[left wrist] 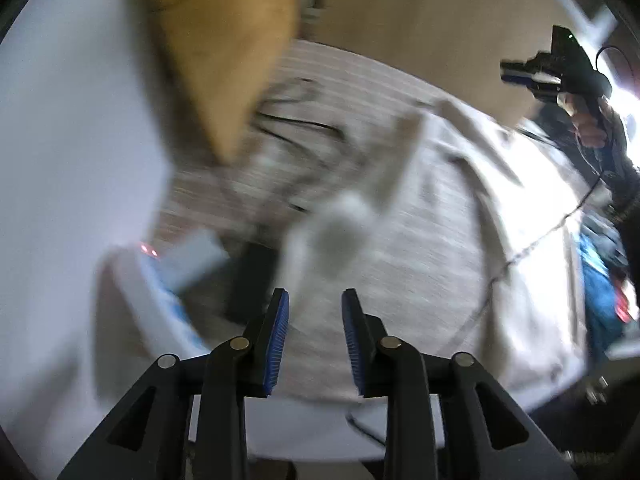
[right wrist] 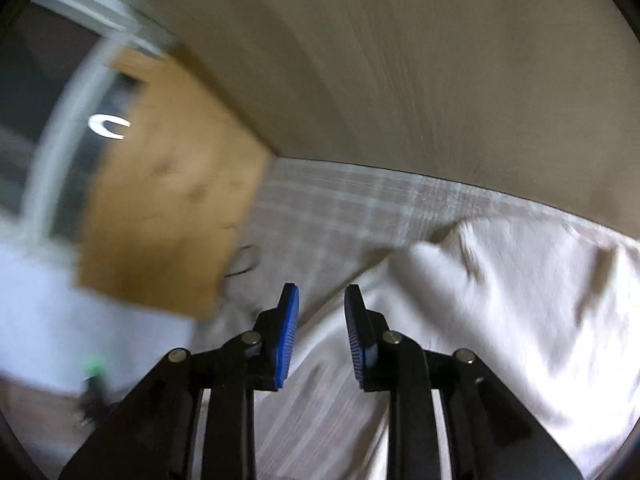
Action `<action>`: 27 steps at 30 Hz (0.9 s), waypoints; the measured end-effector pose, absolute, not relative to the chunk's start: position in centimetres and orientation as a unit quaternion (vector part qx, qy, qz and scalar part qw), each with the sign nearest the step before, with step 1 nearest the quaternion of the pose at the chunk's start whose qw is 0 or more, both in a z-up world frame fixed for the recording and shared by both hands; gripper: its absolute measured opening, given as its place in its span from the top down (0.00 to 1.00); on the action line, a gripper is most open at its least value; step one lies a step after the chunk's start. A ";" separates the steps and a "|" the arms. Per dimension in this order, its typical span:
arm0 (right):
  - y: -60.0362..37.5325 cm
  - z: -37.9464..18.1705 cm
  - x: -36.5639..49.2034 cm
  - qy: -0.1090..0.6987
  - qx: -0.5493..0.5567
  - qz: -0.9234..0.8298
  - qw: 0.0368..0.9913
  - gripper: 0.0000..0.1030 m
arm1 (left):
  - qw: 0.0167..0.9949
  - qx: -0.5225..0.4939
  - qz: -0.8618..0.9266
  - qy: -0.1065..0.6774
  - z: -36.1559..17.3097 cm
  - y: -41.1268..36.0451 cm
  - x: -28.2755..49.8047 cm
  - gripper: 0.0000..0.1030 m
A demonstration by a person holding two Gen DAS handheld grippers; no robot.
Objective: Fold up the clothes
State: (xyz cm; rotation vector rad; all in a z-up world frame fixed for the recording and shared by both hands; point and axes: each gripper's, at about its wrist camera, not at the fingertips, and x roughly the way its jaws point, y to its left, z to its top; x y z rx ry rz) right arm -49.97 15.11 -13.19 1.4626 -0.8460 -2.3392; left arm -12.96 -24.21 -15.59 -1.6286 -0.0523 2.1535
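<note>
Both views are smeared with motion blur, so fine detail is hard to call. In the left wrist view the left gripper [left wrist: 314,336] points down at a striped bed sheet [left wrist: 352,76], its blue ribbed pads [left wrist: 277,344] standing a modest gap apart with nothing between them: jaws open, holding nothing. Ahead of it lies the pale beige garment [left wrist: 460,216], spread loosely over the sheet, with a blurred flap of its cloth [left wrist: 344,224] just beyond the fingertips. Whether that flap touches the sheet, I cannot tell.

Up at the right of that same view is the right gripper [left wrist: 510,72], held in the person's hand [left wrist: 588,124] well above the garment, a thin dark cable [left wrist: 532,240] trailing down from it across the cloth. From here its jaws are too small and blurred to judge.

The right wrist view settles it: the right gripper [right wrist: 321,332] shows its blue pads [right wrist: 289,340] apart, nothing caught between them, open and empty. Below and to the right of its fingers the same pale garment [right wrist: 500,304] lies rumpled on the striped sheet [right wrist: 340,208].

A brown wooden panel [right wrist: 168,216] stands at the left, at the sheet's edge, and a plain beige wall [right wrist: 400,60] rises behind. A white surface [left wrist: 68,152] fills the left of the left wrist view.
</note>
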 end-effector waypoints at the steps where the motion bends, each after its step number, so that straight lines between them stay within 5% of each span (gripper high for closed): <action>1: 15.9 -11.5 -47.4 -0.299 0.491 -0.805 0.145 0.77 | 0.244 -0.593 0.767 -0.026 -15.5 -23.3 -11.8 0.73; 4: 19.8 -6.8 -36.7 -0.313 0.455 -0.816 0.171 0.73 | 0.313 -0.595 0.739 -0.043 -15.7 -19.8 -8.6 0.70; 6: 22.4 -5.9 -29.3 -0.296 0.446 -0.833 0.141 0.55 | 0.357 -0.591 0.722 -0.050 -16.4 -17.1 -6.7 0.58; 8: 24.6 -6.2 -22.1 -0.272 0.446 -0.848 0.088 0.53 | 0.391 -0.604 0.692 -0.049 -18.5 -13.9 -5.2 0.57; 14: 25.2 -17.8 -6.9 -0.217 0.549 -0.801 -0.100 0.53 | 0.406 -0.655 0.637 -0.005 -23.2 -6.3 -2.9 0.58; 21: 22.7 -24.9 0.6 -0.285 0.552 -0.778 -0.089 0.53 | 0.391 -0.677 0.623 0.028 -24.4 -4.0 -0.2 0.59; 23: 21.5 -25.8 1.1 -0.290 0.551 -0.779 -0.073 0.53 | 0.393 -0.676 0.623 0.027 -24.3 -3.7 0.0 0.70; 24: 21.1 -26.1 1.1 -0.290 0.552 -0.779 -0.066 0.53 | 0.394 -0.678 0.620 0.030 -24.3 -3.6 0.1 0.91; 27: 20.0 -26.8 1.2 -0.280 0.560 -0.778 -0.052 0.53 | 0.394 -0.678 0.619 0.033 -24.3 -3.5 0.1 0.97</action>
